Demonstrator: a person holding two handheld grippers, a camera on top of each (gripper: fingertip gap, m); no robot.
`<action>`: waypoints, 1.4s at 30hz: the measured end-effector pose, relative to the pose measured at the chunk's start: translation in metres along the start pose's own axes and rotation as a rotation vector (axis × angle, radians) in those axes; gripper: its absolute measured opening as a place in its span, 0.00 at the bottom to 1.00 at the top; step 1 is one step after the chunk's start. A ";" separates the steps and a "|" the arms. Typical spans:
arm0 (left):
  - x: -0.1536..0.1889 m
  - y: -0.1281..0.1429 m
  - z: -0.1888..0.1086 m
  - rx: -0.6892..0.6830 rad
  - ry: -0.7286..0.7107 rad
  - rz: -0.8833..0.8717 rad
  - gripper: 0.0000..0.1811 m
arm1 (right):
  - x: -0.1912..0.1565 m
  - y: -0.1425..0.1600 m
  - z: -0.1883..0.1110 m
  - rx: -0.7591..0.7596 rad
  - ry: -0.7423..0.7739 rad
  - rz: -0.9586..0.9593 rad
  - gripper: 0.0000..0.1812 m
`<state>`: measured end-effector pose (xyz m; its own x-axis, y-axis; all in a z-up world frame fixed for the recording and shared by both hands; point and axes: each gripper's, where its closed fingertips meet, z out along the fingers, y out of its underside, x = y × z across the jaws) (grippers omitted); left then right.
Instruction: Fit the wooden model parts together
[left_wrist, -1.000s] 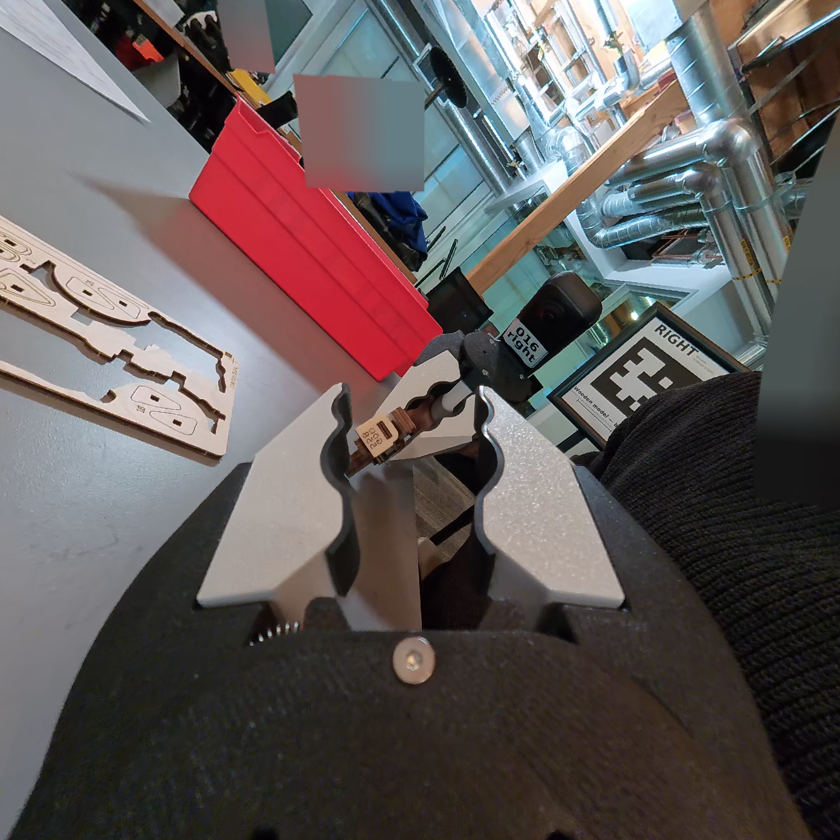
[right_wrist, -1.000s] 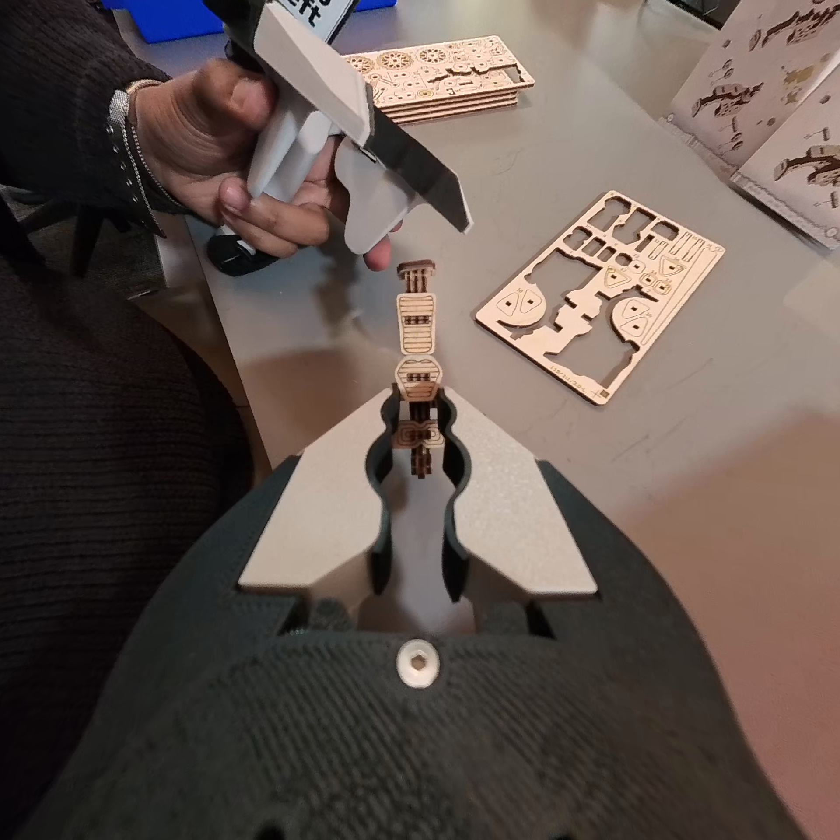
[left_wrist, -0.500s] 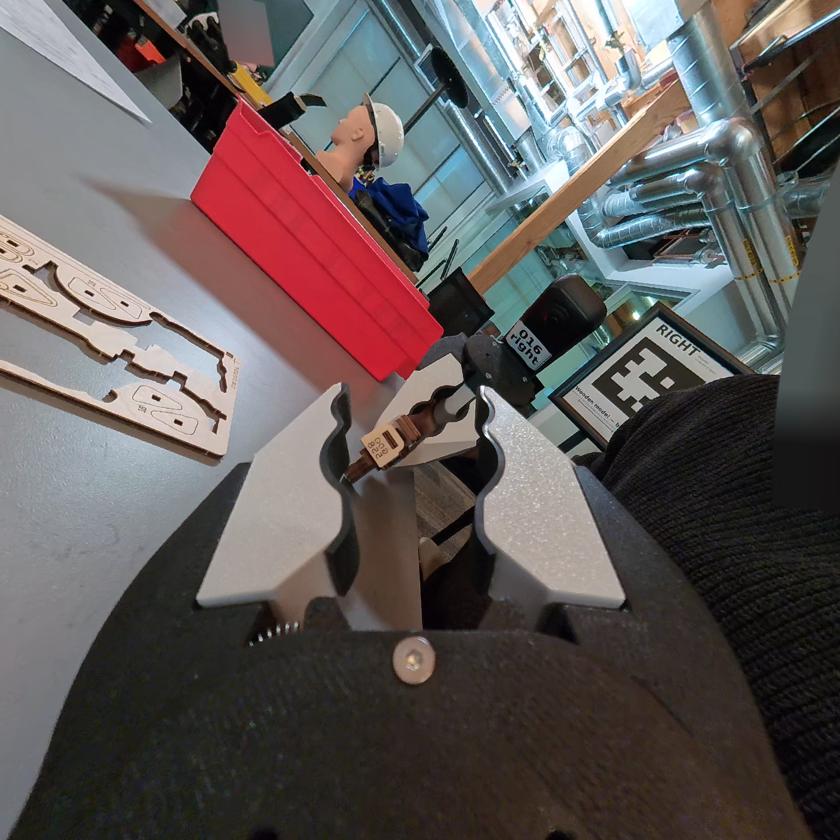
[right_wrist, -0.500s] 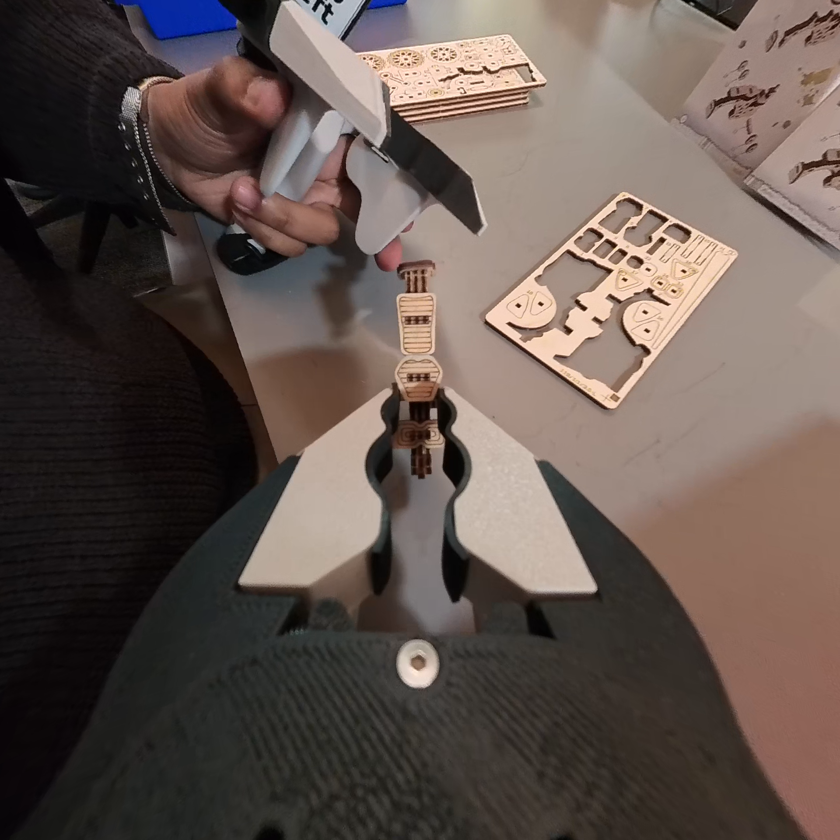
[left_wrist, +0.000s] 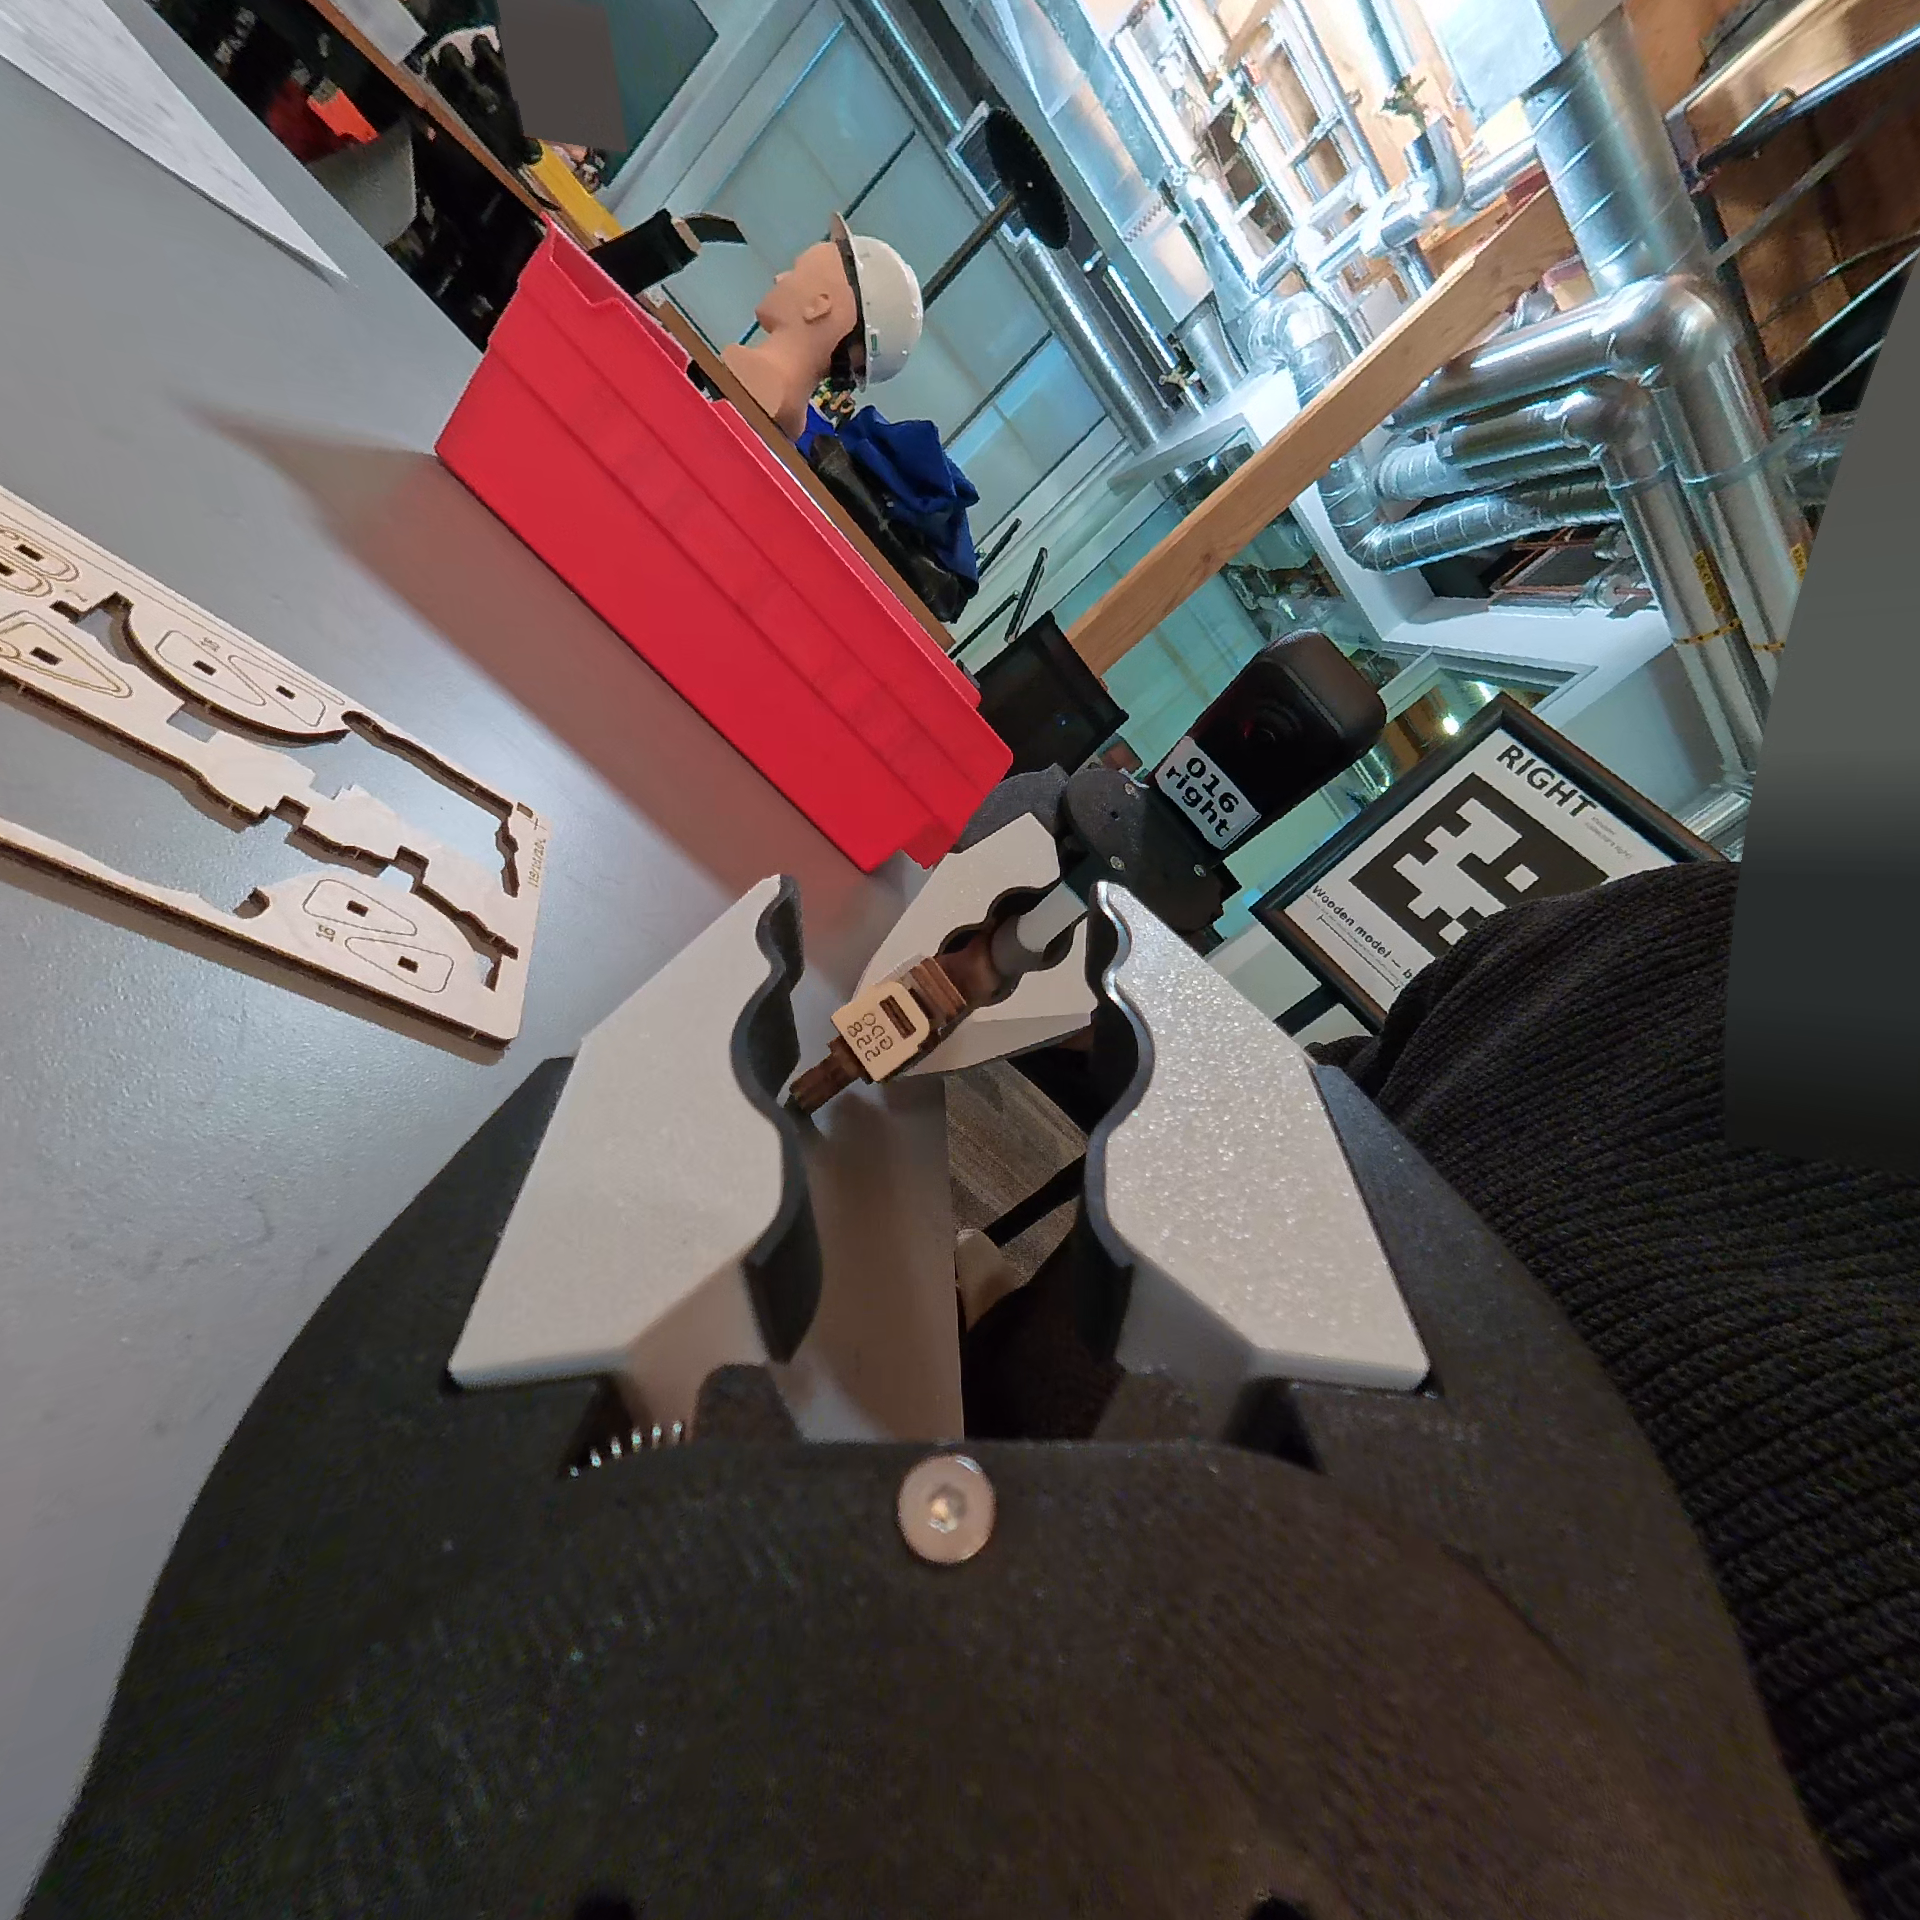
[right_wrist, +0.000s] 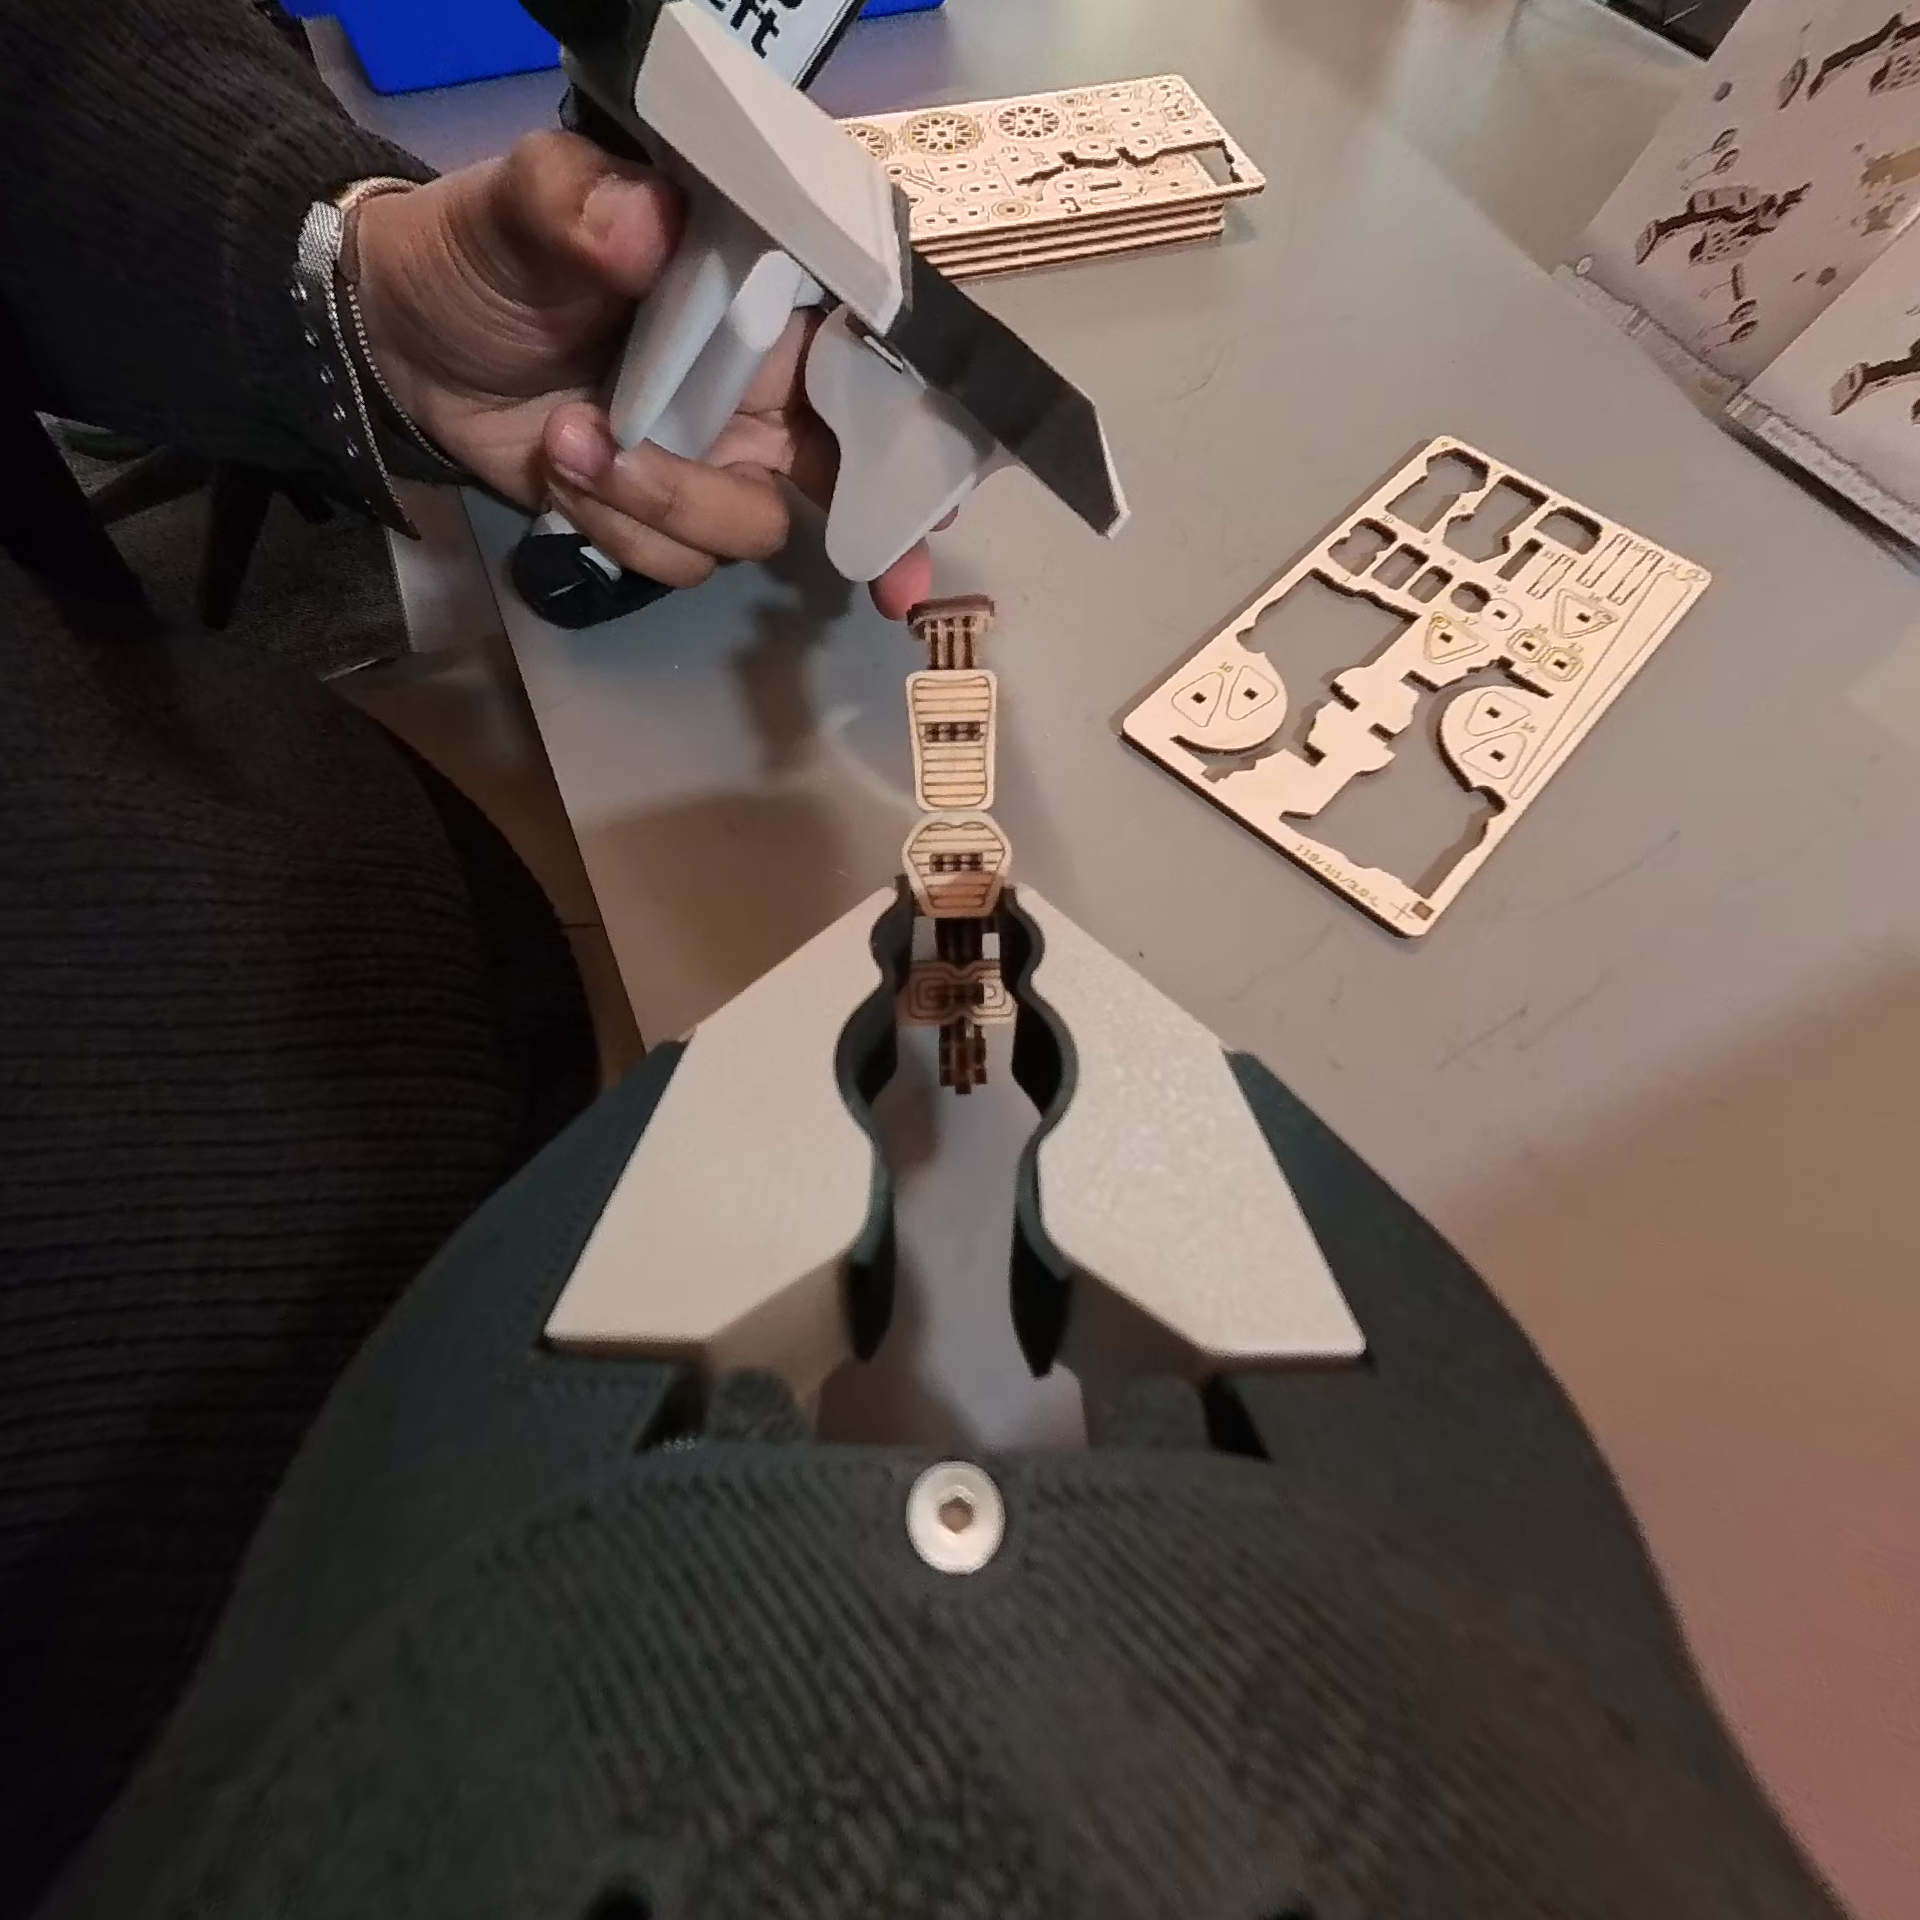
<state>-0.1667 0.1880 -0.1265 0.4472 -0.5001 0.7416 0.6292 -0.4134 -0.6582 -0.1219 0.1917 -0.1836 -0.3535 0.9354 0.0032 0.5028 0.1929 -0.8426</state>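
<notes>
While the right tool (right_wrist: 951, 935) stays clamped on the wooden model assembly (right_wrist: 951, 769), holding it upright above the counter (right_wrist: 1351, 1091), the left tool (left_wrist: 940, 997) has crept closer — jaws open and empty, the assembly's far end now just beside its left finger. Likely lining up a grip; the punched-out sheet (right_wrist: 1403, 696) lies untouched.
</notes>
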 end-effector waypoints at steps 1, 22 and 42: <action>0.000 0.000 0.000 0.000 0.000 0.000 0.29 | 0.000 0.000 0.000 0.001 -0.002 0.002 0.09; 0.000 0.000 0.000 0.002 0.001 -0.004 0.29 | -0.002 -0.001 0.001 0.004 -0.011 0.004 0.09; -0.008 -0.025 -0.014 0.153 -0.103 0.110 0.27 | -0.005 0.001 0.006 0.006 -0.040 0.031 0.09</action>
<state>-0.1949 0.1918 -0.1178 0.5763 -0.4525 0.6805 0.6584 -0.2362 -0.7147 -0.1245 0.1857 -0.1884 -0.3690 0.9284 -0.0438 0.5088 0.1624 -0.8454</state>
